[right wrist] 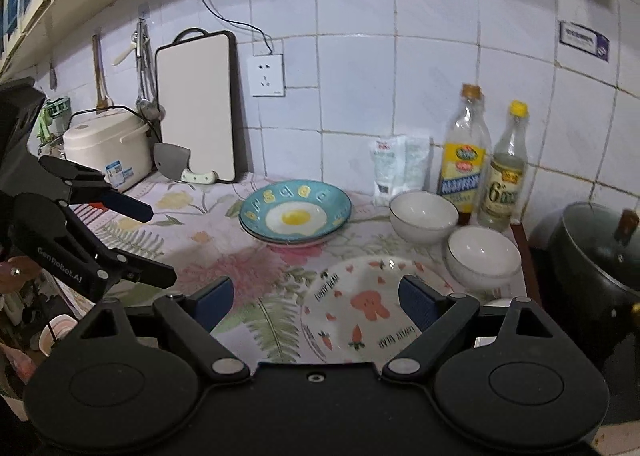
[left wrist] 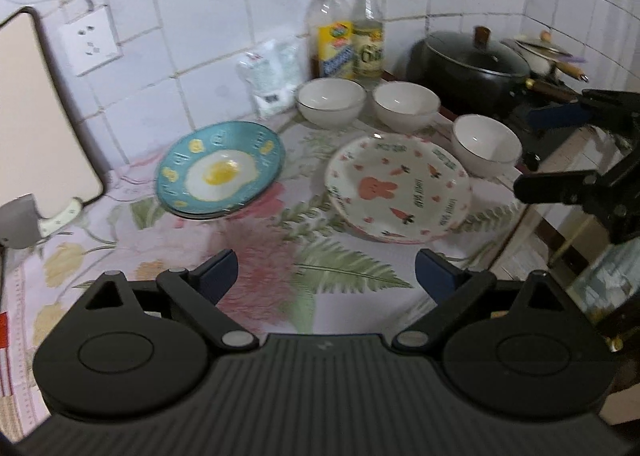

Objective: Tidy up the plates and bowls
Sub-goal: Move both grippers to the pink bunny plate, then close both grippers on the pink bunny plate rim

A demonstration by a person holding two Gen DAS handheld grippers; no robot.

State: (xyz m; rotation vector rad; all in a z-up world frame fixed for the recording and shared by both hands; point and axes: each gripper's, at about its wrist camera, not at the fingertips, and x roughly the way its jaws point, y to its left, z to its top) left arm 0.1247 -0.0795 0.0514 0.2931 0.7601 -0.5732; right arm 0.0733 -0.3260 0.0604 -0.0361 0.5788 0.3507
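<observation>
A blue fried-egg plate (left wrist: 220,171) (right wrist: 295,213) sits stacked on another plate at the back of the floral counter. A white rabbit plate (left wrist: 396,187) (right wrist: 360,312) lies to its right, nearer the front. Three white bowls (left wrist: 331,100) (left wrist: 406,105) (left wrist: 486,143) stand behind and right of it; two of them show in the right wrist view (right wrist: 424,215) (right wrist: 483,256). My left gripper (left wrist: 326,276) is open and empty above the cloth in front of the plates. My right gripper (right wrist: 316,302) is open and empty, its right finger over the rabbit plate.
Two oil bottles (left wrist: 347,31) and a white bag (left wrist: 272,73) stand against the tiled wall. A black lidded pot (left wrist: 472,63) sits at the right. A cutting board (right wrist: 196,107), a cleaver (right wrist: 180,165) and a rice cooker (right wrist: 106,145) stand at the left.
</observation>
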